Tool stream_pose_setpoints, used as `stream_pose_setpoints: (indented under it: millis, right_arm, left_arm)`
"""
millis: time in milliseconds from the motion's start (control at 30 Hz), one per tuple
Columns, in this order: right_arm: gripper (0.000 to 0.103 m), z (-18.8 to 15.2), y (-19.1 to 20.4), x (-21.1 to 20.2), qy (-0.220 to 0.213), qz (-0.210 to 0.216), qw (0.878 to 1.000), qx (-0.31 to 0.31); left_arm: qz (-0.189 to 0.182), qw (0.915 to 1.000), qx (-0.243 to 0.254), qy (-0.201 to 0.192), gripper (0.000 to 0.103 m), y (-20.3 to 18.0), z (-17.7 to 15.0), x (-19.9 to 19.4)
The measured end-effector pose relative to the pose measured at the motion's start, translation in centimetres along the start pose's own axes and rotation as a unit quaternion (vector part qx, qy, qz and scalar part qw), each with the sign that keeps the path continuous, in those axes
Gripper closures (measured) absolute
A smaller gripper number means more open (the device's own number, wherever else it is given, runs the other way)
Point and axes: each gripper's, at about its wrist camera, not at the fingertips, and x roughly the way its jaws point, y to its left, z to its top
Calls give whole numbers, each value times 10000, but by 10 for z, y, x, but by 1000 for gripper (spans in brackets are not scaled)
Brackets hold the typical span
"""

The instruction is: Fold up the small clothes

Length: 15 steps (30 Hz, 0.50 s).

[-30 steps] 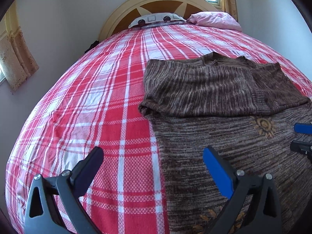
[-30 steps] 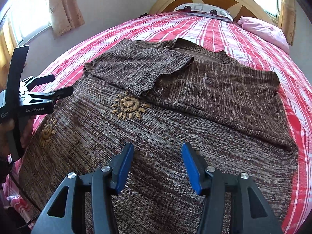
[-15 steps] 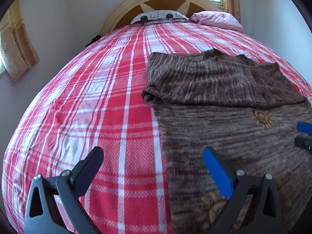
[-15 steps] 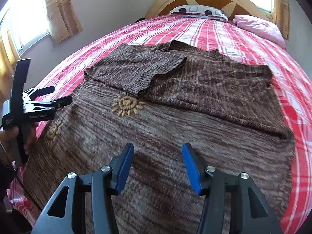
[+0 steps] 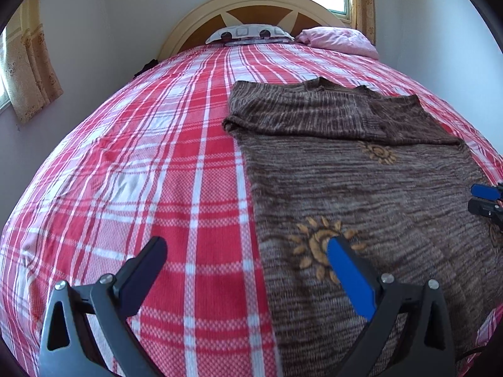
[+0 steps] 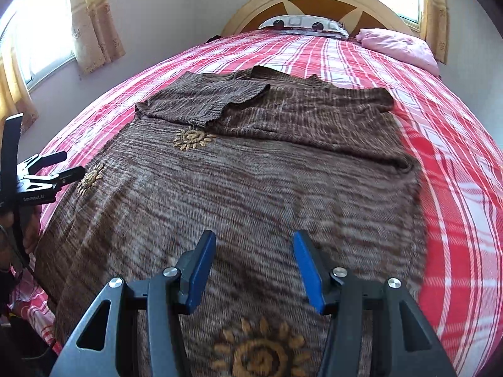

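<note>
Left wrist view: the left tool (image 5: 245,260) hangs wide open and empty over the bed (image 5: 141,172), straddling the left edge of the brown sweater (image 5: 361,188). One finger is above the plaid cover, the blue-padded finger above the knit and a sun motif (image 5: 320,245). The sweater runs lengthwise toward twelve o'clock, sleeves already folded across its far end. The right tool (image 5: 485,199) peeks in at three o'clock.

Right wrist view: the right tool (image 6: 254,267) is about half open, holding nothing, poised above the sweater (image 6: 267,182) near its hem. The hem lies toward six o'clock, the collar at twelve. The left tool (image 6: 41,172) sits at nine o'clock by the opposite edge. Both seem equally near the hem, so the next fold likely lifts it toward the collar.
</note>
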Motion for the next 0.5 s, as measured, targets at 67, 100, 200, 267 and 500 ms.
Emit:
stream_pose_setpoints:
  millis: [67,100,200,267,500]
  right_arm:
    - [50,-6,0,-5,-14,-24,10000,29]
    - [50,-10,-1,-7,-20,-29,10000,55]
    - [50,-17,-1,-14,-30,-56,9999,90]
    - [50,-22,-2,-17,-32,-69,9999,110]
    - [50,-34,-1,-26,-54,-121,9998,129]
  left_arm:
    - [-25,10000,-20,22,0,0,-6,-2]
    - [-37,10000,-16,48,0,-1,-10,-3]
    - [2,10000,26,51,0,-3,-19,-7]
    - [-18,10000,38,58,0,-5,-24,-10]
    - [-65,9999,-87,50,0,-2,-37,-17]
